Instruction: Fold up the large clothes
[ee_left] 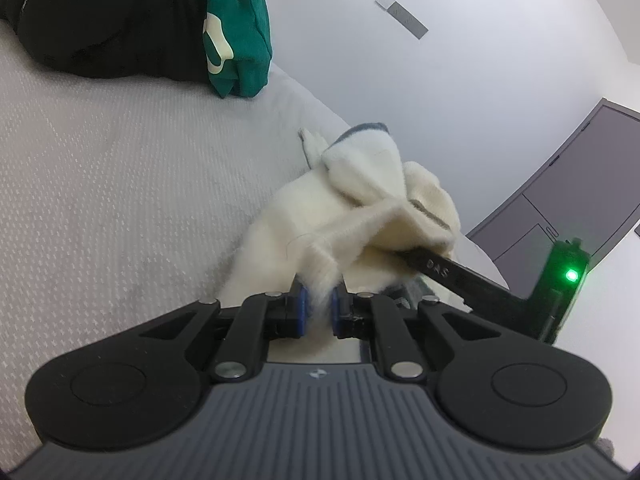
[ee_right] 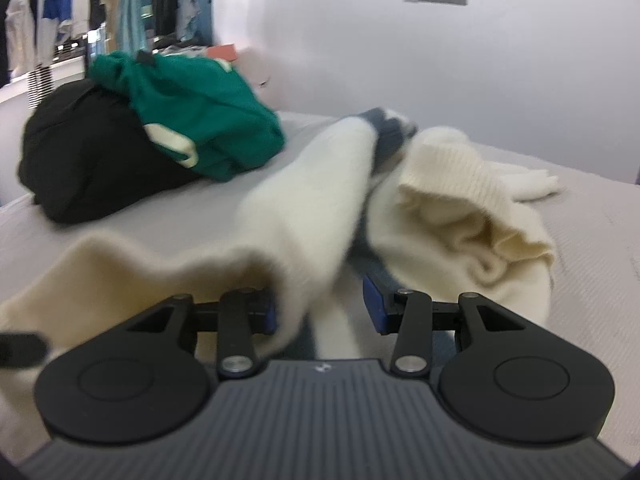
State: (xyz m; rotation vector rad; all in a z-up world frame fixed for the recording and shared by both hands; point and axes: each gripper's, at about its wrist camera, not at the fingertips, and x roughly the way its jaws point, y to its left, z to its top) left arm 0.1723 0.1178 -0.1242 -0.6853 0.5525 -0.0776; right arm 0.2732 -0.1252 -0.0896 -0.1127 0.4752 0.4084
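Left hand-held gripper (ee_left: 319, 307) pinched nearly closed; right hand-held gripper (ee_right: 320, 308) spread wide.

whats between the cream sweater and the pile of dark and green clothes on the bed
Only bare grey bedspread lies between the cream sweater and the pile, black garment under green one, clearest in the right wrist view.

Bedroom: bed (ee_left: 100, 184), clothes rack (ee_right: 100, 4).

"DAS" (faint, embossed) on black tool arm (ee_left: 452, 274).
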